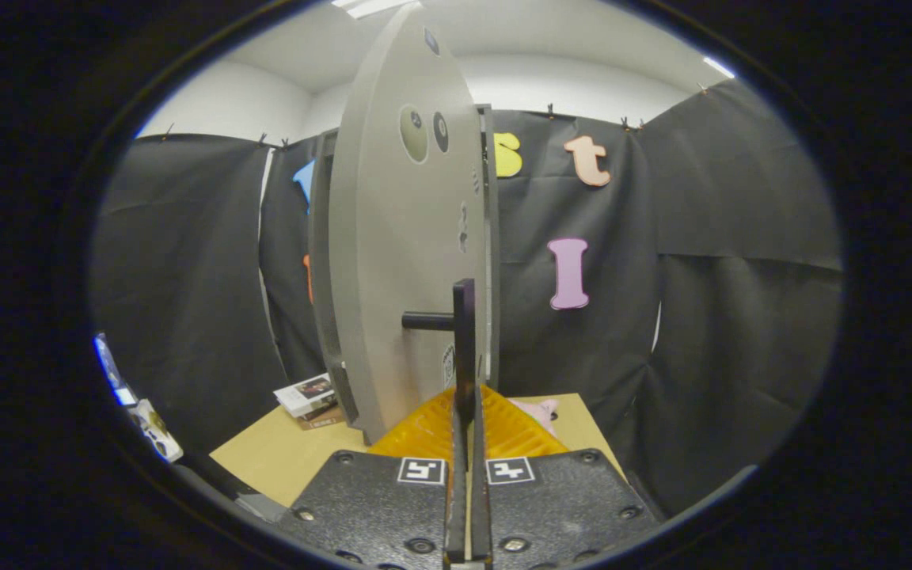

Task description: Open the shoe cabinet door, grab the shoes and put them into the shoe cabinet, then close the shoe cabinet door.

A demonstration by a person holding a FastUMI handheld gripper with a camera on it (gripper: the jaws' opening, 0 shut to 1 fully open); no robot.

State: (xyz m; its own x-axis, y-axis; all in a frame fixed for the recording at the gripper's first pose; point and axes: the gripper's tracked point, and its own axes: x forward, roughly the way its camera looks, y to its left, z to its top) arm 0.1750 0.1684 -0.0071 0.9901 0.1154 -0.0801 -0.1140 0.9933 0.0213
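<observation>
Shoe cabinet door stood swung out, seen nearly edge-on just ahead of the gripper. Its dark handle ran upright betw. the fingertips, w/ a short peg joining it to the door face. Jaws were nearly closed, clenched on the handle as far as I could judge; actual pad contact was hidden, so grip quality unconfirmed. Cabinet body sat right behind the door on the counter. Something pink, maybe a shoe, lay on the counter beyond the fingers, partly hidden. Small books lay near the door's lower corner.

Risks, my est.:
- handle is thin; pull off-axis from hinge arc → slips out of jaws.
- hard tug → light cabinet could slide or tip on counter.
- wider swing → door edge could hit the books.
- can't tell if door is open enough for a shoe.
</observation>
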